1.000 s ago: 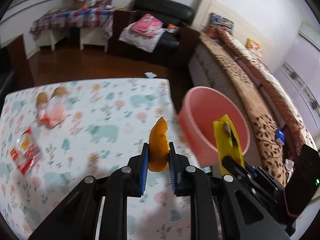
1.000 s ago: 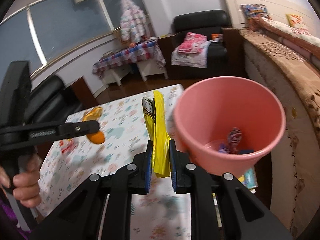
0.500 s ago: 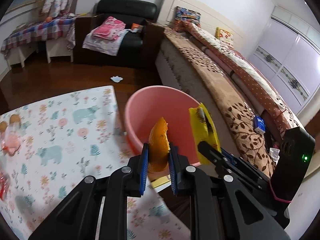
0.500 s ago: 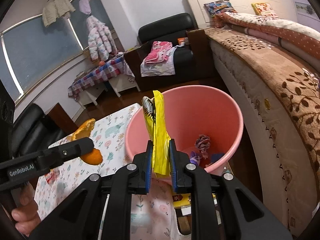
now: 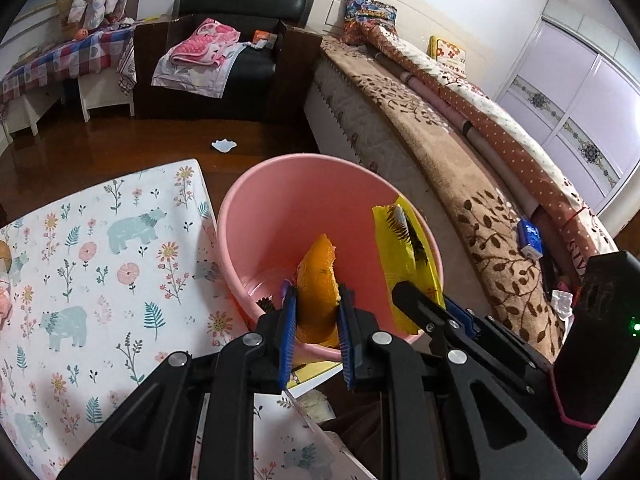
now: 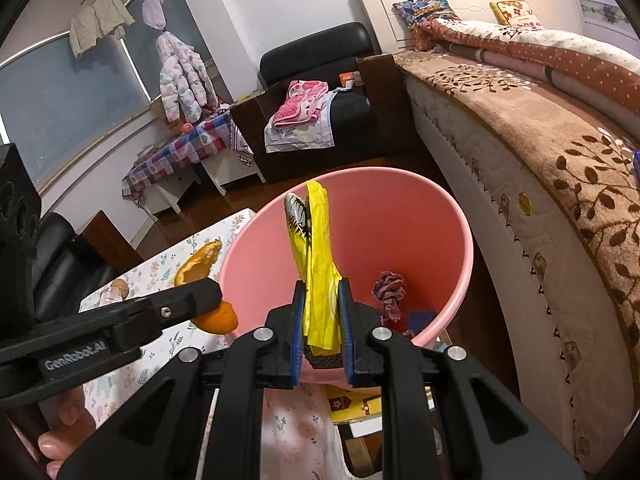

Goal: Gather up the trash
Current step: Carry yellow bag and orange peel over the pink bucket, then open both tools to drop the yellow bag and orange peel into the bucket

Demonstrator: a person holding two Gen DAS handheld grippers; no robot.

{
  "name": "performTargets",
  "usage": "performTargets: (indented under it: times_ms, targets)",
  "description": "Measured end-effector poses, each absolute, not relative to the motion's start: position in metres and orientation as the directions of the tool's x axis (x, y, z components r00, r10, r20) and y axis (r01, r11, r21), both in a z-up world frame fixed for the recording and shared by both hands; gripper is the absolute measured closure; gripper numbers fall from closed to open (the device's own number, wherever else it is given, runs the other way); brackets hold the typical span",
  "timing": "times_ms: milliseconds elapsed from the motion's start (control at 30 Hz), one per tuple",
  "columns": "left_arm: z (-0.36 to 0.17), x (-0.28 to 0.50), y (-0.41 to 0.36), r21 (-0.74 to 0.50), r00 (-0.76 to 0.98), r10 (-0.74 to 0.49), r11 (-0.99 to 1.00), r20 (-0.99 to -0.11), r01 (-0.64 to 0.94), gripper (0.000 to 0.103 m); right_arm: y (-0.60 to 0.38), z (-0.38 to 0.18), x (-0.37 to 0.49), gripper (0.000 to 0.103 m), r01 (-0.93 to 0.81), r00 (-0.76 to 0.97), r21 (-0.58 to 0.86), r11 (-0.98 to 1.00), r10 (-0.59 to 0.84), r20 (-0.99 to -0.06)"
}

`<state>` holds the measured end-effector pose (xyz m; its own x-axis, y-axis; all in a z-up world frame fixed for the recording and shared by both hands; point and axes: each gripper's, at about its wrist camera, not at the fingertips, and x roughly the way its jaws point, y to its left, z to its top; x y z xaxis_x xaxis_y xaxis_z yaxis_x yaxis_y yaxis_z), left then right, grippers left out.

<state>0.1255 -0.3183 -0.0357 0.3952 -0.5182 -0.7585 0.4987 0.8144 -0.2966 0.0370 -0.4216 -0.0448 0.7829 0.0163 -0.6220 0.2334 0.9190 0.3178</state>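
From the left wrist view, the floral tablecloth (image 5: 100, 280) lies left of the pink bucket (image 5: 256, 208), and a white scrap (image 5: 224, 145) sits on the dark floor beyond the bucket; that scrap does not show in the other view. The left gripper (image 5: 316, 312) is clamped on an orange peel (image 5: 318, 280), which stands on end, its long axis upright and its pointed tip up, in front of the bucket's mouth. To the right of it, over the bucket's right rim, the right gripper (image 5: 430, 300) pinches a yellow wrapper (image 5: 404, 256).

The right wrist view alone shows a hand (image 6: 60, 432) at lower left, and the peel (image 6: 208, 276) held just at the bucket's (image 6: 460, 264) left rim. It alone shows crumpled trash (image 6: 390, 288) on the bucket's floor. The right gripper (image 6: 322, 332) is closed tight on the wrapper (image 6: 318, 264), whose long axis stands upright, its free end up, over the bucket's mouth.
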Motion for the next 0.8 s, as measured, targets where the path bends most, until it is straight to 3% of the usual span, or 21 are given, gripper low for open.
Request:
performTargets:
  times_ms: [233,467,567,667,800]
  targets:
    - [-0.045,0.132,-0.325,-0.299,0.384,-0.515,0.815,-0.767,0.496,0.083,-0.424,-0.046,0.043,0.087,0.241,0.782,0.317,0.917,0.01,-0.623]
    - [-0.048,0.134,-0.321,-0.312,0.385,-0.52,0.817,-0.763,0.484,0.063,-0.421,-0.051,0.048,0.086,0.248,0.765,0.297,0.922,0.002,-0.644]
    - [-0.047,0.134,-0.318,-0.316,0.388,-0.52,0.819,-0.761,0.479,0.061,-0.421,-0.053,0.05,0.084,0.254,0.758,0.299,0.92,0.003,-0.652]
    - [-0.046,0.134,-0.314,-0.315,0.391,-0.519,0.821,-0.76,0.477,0.061,-0.424,-0.053,0.049,0.072,0.257,0.761,0.319,0.912,0.012,-0.648]
    - [-0.044,0.132,-0.309,-0.316,0.396,-0.52,0.822,-0.757,0.474,0.061,-0.423,-0.053,0.047,0.071,0.26,0.762,0.322,0.911,0.012,-0.648]
